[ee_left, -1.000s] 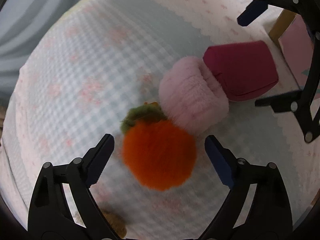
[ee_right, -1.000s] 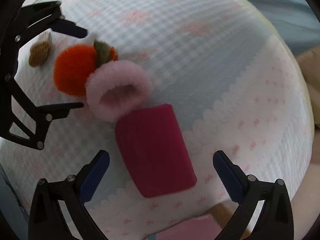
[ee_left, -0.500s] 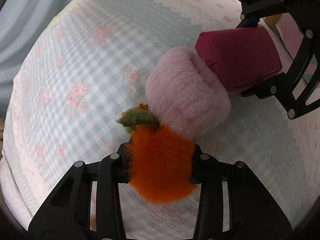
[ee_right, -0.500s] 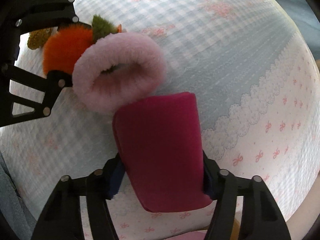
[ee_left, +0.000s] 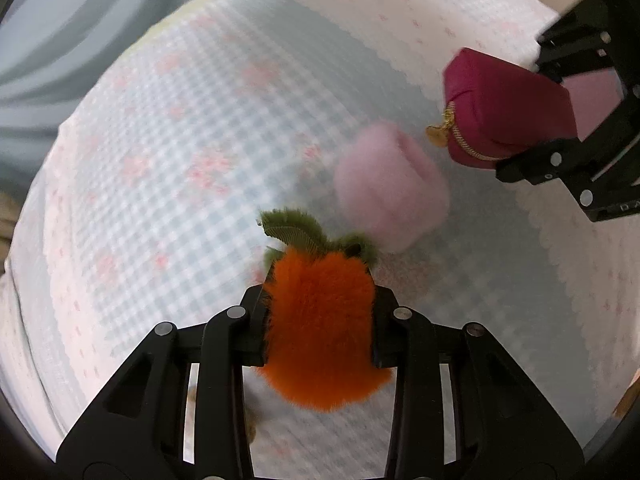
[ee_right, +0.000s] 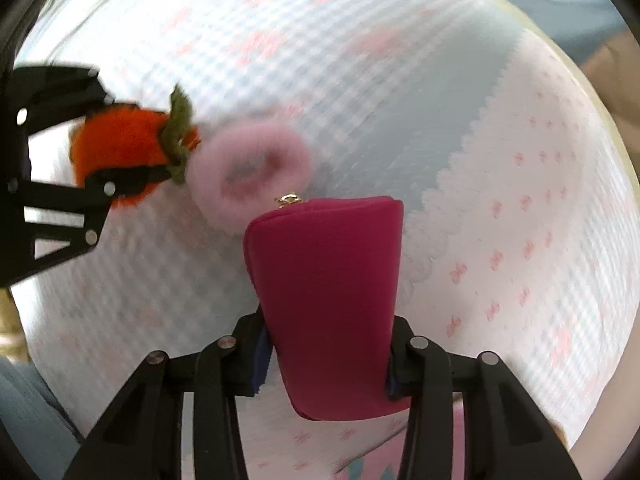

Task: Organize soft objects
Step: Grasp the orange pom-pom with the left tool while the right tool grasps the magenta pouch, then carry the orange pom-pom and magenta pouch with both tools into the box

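Observation:
My left gripper (ee_left: 320, 322) is shut on a fluffy orange plush fruit (ee_left: 320, 328) with green leaves and holds it above the cloth. It also shows at the left of the right wrist view (ee_right: 120, 156). My right gripper (ee_right: 324, 360) is shut on a magenta zip pouch (ee_right: 328, 300) with a gold pull, lifted off the cloth. The pouch also shows at the upper right of the left wrist view (ee_left: 508, 112). A fluffy pink ring-shaped piece (ee_left: 390, 196) lies on the cloth between them, also seen in the right wrist view (ee_right: 248, 172).
A round table under a blue-checked and white floral cloth (ee_left: 180, 140) with a scalloped border. A small brown thing (ee_left: 250, 430) lies on the cloth under my left gripper. A pink flat item (ee_right: 360, 460) lies near the table's edge below my right gripper.
Both grippers closed on their objects and lifted them: the left on the orange plush, the right on the magenta pouch. Both have pulled away from the pink piece, which stays on the cloth.

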`<action>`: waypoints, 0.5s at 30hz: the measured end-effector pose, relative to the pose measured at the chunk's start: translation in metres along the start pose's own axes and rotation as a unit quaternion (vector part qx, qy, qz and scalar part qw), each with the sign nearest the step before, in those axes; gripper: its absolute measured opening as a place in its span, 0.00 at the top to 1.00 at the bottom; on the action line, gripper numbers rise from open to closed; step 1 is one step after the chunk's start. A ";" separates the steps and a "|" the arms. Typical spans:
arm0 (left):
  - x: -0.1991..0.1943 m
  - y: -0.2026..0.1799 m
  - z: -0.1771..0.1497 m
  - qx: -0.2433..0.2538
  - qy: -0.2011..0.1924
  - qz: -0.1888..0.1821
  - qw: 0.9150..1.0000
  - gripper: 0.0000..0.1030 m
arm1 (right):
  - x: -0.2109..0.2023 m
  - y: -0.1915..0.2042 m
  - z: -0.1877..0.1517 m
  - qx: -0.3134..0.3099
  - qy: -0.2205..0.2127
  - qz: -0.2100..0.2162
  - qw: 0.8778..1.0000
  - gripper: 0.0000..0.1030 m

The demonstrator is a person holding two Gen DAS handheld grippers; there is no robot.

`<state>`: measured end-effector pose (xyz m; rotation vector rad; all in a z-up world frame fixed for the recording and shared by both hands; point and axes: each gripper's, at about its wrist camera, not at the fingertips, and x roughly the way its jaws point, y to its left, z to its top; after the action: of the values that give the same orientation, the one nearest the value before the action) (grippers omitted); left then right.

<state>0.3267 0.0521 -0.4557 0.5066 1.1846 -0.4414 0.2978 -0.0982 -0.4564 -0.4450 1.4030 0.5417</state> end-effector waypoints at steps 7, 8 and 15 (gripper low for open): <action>-0.055 0.019 -0.010 -0.050 -0.037 0.005 0.998 0.71 | -0.055 0.014 -0.024 0.078 -0.041 -0.008 0.996 0.62; -0.068 0.021 -0.012 -0.057 -0.044 0.008 0.997 0.71 | -0.065 0.010 -0.017 0.086 -0.047 -0.009 0.995 0.62; -0.159 0.017 -0.016 -0.091 -0.082 0.022 0.992 0.72 | -0.146 0.023 -0.035 0.175 -0.089 0.009 0.980 0.62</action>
<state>0.2743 0.0852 -0.3074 0.3313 1.0424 -0.3260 0.2440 -0.1142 -0.3148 -0.0975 1.2963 0.3288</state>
